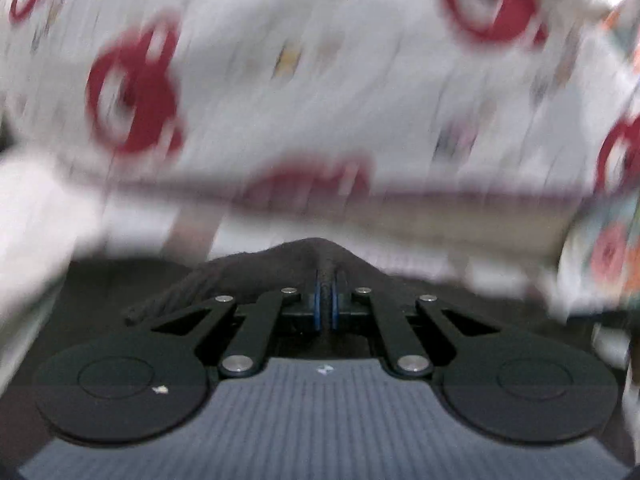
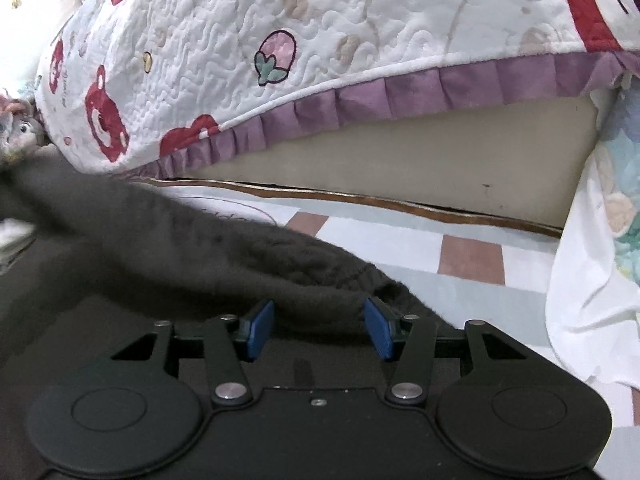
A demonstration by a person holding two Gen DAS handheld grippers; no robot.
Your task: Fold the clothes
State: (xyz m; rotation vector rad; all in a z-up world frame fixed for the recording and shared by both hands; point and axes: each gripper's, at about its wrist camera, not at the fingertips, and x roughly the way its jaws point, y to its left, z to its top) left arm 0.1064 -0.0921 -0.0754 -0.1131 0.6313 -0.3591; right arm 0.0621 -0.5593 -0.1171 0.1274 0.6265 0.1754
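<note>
- My left gripper [image 1: 328, 300] is clamped right down on a pinch of the dark grey knit garment [image 1: 280, 268]; the blue pads [image 1: 318, 300] sit almost together with just a thin ridge of fabric squeezed between them.
- The left wrist view is badly smeared, so beyond the gripper it's mostly streaks. What I can make out is the white quilt [image 1: 320, 80] with its red prints filling the top half, and the dark knit bunched up into a little peak just past my fingertips.
- My right gripper [image 2: 318, 328] is standing wide, blue pads [image 2: 260, 330] well apart and not pressing on anything. The edge of the same garment [image 2: 200, 248] lies just in front of the gap, draped across it, but I can't say it's touching either pad.
- From the right wrist view the garment runs as a long dark band from the far left, down and across to just in front of my right fingers. It's lying on a checked sheet [image 2: 460, 248] with pale and reddish-brown squares.
- Behind it is the quilt, white with red prints and a strawberry, and a purple ruffle [image 2: 360, 104] along its lower edge. Under the ruffle there's a beige panel [image 2: 440, 160].
- On the right side hangs a white cloth [image 2: 588, 280] with pastel prints.
- A small grey plush toy [image 2: 20, 132] peeks in at the far left, next to the quilt.
</note>
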